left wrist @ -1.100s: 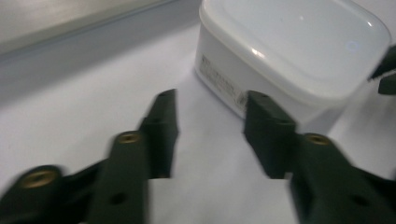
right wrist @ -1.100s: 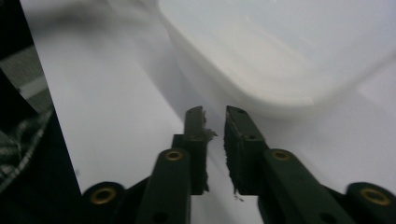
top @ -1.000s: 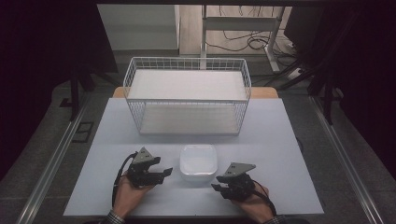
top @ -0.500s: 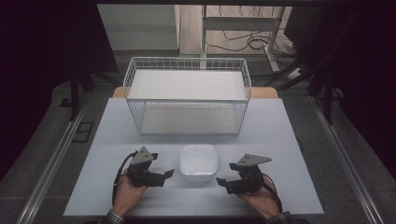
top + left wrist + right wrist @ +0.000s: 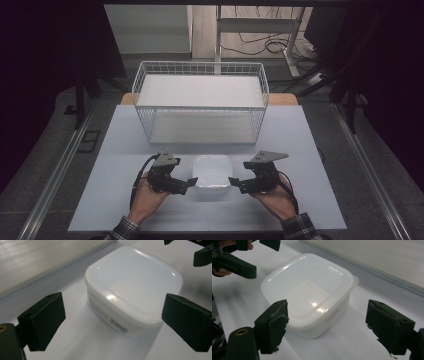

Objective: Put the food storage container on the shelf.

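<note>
claws [image 5: 189,183] [image 5: 235,182] wide, flanking squarish lidded container [image 5: 212,173], upright

Wire basket [image 5: 200,102] blocks the table [image 5: 310,150] beyond the container [image 5: 212,174].

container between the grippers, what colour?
Milky translucent white, lid included. The container shows best in the left gripper view.

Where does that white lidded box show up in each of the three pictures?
High view: the white box lies low centre, between both claws.
Left gripper view: centre to right, beyond the open jaws.
Right gripper view: centre, tilted.
Shared landmark: the pale table.
</note>
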